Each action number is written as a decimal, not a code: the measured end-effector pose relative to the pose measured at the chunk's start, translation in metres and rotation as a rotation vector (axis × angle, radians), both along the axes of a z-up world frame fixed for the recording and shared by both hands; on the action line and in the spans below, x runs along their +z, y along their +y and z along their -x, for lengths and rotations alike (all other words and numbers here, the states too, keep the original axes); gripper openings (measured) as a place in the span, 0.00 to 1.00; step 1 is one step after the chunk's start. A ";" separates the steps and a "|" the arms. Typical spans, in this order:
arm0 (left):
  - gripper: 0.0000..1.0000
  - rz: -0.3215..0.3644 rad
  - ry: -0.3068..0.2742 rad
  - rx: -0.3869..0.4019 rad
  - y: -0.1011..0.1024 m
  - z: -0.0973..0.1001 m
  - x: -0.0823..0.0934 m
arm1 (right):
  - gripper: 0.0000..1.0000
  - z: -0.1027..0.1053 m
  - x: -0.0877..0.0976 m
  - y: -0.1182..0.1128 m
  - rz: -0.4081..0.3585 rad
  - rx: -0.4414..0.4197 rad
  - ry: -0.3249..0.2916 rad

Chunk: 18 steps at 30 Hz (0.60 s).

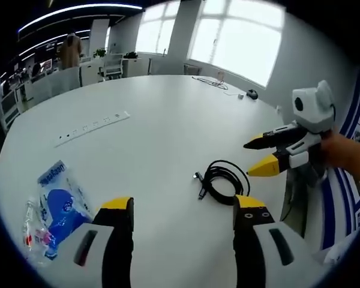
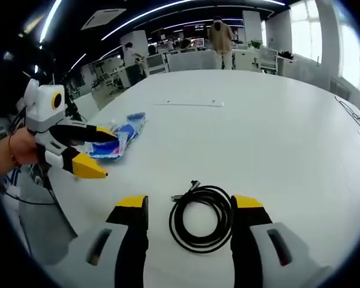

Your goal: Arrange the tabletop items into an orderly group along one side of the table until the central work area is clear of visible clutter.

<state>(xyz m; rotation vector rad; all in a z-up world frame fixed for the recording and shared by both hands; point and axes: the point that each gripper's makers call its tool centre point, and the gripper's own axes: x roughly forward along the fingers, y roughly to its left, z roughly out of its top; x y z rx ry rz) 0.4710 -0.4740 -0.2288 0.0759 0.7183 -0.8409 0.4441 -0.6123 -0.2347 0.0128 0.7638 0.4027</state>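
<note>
Two views of a white counter (image 1: 168, 120) bearing a coiled black cable (image 2: 201, 217) and a blue-and-white plastic packet (image 1: 59, 207).

Right gripper view: the right hand-held gripper (image 2: 189, 207) points straight at the cable, its yellow-tipped jaws spread wide, one on either side of the coil and holding nothing. The coil lies flat at 12 o'clock from the jaws, between the tips, with its plug end (image 2: 186, 191) trailing toward 11 o'clock. The left hand-held gripper (image 2: 102, 153) enters at 9 o'clock, jaws parted and empty, just in front of the packet (image 2: 120, 141).

Left gripper view: the left hand-held gripper (image 1: 183, 204) has its jaws wide apart with nothing between them. The cable (image 1: 223, 182) sits at 1 o'clock, just beside the right-side jaw tip; the packet lies at 9 o'clock, near the counter's edge. The right hand-held gripper (image 1: 258, 157) comes in from 3 o'clock, open, tips aimed at the coil.

Judgement: the right hand-held gripper is the better placed for the cable, since it already straddles the coil. A ring has no long axis, so closing on one side of the loop would serve. The left is nearer the packet.
</note>
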 end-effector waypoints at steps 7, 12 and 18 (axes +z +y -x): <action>0.68 -0.004 -0.005 0.049 0.030 0.004 0.007 | 0.54 0.001 0.006 0.022 -0.007 0.030 -0.015; 0.68 -0.003 -0.020 0.084 0.053 0.008 0.016 | 0.54 0.002 0.009 0.040 -0.009 0.064 -0.017; 0.69 0.002 -0.030 0.130 0.078 0.012 0.023 | 0.54 0.000 0.015 0.059 -0.016 0.098 -0.026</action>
